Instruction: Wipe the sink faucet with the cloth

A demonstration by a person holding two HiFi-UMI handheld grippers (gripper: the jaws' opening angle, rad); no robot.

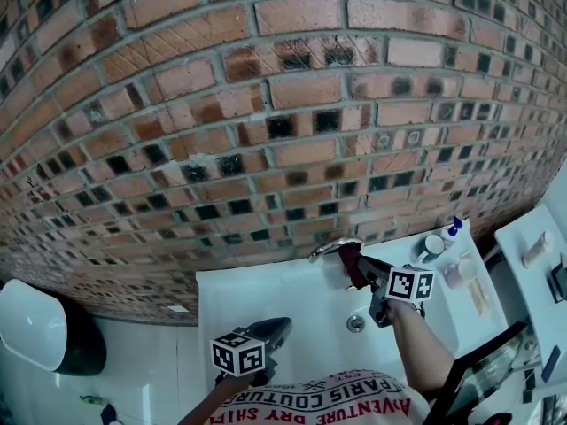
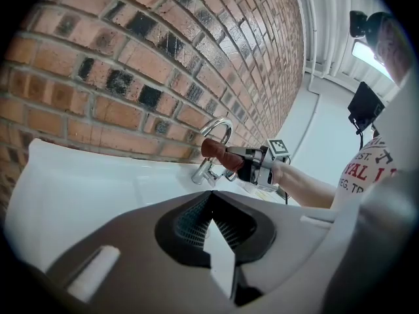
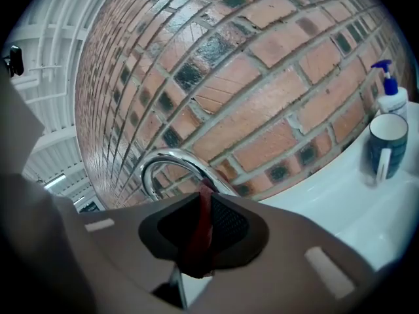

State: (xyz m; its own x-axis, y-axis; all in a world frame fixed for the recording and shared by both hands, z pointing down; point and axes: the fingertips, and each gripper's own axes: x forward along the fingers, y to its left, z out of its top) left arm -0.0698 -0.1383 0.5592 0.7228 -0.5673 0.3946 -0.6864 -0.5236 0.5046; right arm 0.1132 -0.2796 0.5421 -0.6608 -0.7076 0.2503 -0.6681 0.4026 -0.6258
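Note:
A chrome curved faucet point(image 1: 328, 249) rises at the back of the white sink point(image 1: 257, 299), against the brick wall. My right gripper point(image 1: 365, 271) is shut on a dark red cloth point(image 1: 353, 262), held against the right side of the spout. In the right gripper view the cloth point(image 3: 200, 235) hangs pinched between the jaws, just under the faucet's arch point(image 3: 171, 161). My left gripper point(image 1: 270, 329) hovers low over the sink's front left, jaws together and holding nothing. From the left gripper view the cloth point(image 2: 217, 153) wraps the faucet point(image 2: 217, 129).
A mug point(image 1: 433, 245) and a blue-topped pump bottle point(image 1: 454, 229) stand at the sink's back right corner. The drain point(image 1: 355, 323) lies below the right gripper. A white shelf point(image 1: 532, 264) with small items is at far right; a black-and-white fixture point(image 1: 40, 326) sits low left.

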